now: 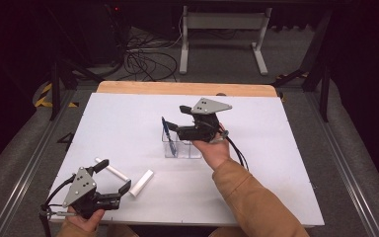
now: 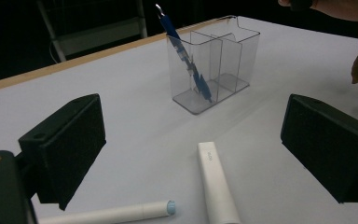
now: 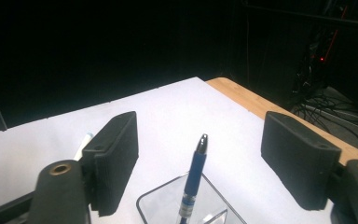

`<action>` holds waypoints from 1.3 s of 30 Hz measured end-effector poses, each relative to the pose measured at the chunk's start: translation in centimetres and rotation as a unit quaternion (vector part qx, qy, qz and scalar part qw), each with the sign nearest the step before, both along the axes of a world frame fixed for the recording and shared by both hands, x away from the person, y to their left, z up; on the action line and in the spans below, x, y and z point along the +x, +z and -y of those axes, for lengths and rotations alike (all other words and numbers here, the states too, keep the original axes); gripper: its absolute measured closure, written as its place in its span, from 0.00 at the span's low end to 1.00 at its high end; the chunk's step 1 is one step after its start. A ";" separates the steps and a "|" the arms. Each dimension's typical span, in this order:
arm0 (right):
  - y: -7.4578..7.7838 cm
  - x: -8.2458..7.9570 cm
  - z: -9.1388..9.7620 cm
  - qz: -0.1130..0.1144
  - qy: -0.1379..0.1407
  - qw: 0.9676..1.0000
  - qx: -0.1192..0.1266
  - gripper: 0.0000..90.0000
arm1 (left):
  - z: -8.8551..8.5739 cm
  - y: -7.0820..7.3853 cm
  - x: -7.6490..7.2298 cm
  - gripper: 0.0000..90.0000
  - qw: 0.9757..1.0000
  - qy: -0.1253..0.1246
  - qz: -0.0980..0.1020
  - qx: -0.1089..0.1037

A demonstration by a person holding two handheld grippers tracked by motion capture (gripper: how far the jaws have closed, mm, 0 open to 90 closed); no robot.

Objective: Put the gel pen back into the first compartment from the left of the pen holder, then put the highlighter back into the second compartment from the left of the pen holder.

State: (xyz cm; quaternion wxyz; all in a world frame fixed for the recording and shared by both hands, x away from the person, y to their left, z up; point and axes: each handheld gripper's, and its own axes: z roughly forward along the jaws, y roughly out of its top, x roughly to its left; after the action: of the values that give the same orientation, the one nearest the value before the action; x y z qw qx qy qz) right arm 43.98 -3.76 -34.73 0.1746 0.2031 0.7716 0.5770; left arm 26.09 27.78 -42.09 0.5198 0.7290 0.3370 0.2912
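A clear plastic holder (image 1: 183,149) with compartments stands mid-table, and a blue pen (image 1: 167,132) leans in its left compartment. My right gripper (image 1: 179,119) hovers just above the holder, open. In the right gripper view the pen (image 3: 195,179) rises between the wide jaws without touching either pad. Two white markers (image 1: 112,171) (image 1: 142,183) lie on the table near the front left. My left gripper (image 1: 113,177) is open just in front of them, holding nothing. In the left gripper view the markers (image 2: 216,182) (image 2: 116,213) lie between the jaws, with the holder (image 2: 228,56) farther off.
The white tabletop (image 1: 276,148) has a wooden strip (image 1: 177,88) along its far edge. Beyond it a white desk frame (image 1: 222,29) and loose cables (image 1: 148,61) sit on the floor. The person's sleeve (image 1: 256,202) crosses the front right of the table.
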 end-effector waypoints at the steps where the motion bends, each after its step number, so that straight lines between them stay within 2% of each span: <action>1: 0.1 -0.1 0.1 0.003 -0.001 1.000 0.000 0.29 | 0.0 0.0 0.0 0.08 1.000 0.000 0.000 0.001; 12: 1.0 -1.0 1.2 0.015 0.004 1.000 -0.003 0.24 | -0.2 0.1 0.0 0.08 1.000 -0.002 -0.002 0.003; 19: 1.1 -1.3 1.8 0.011 0.006 1.000 -0.004 0.19 | -0.2 0.1 0.1 0.08 1.000 -0.002 -0.006 0.001; 27: 1.1 -2.5 3.9 0.017 0.002 1.000 -0.010 0.09 | -0.1 0.2 0.4 0.04 1.000 -0.009 -0.009 0.011; 29: 1.1 -2.8 4.6 0.017 -0.003 1.000 -0.009 0.07 | 0.0 0.2 0.3 0.04 1.000 -0.010 -0.007 0.008; 32: 1.0 -3.2 5.6 0.014 -0.005 1.000 -0.005 0.06 | -0.1 0.3 0.3 0.03 1.000 -0.012 -0.003 0.008; 39: 0.9 -3.8 7.1 0.011 -0.014 1.000 -0.001 0.03 | -0.2 0.5 0.3 0.03 1.000 -0.016 -0.007 0.008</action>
State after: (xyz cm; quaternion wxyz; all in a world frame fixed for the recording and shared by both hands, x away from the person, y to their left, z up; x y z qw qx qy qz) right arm 40.21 -10.88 -33.83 0.1917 0.2070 0.7674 0.5758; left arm 26.44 27.94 -41.64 0.5161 0.7403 0.3267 0.2808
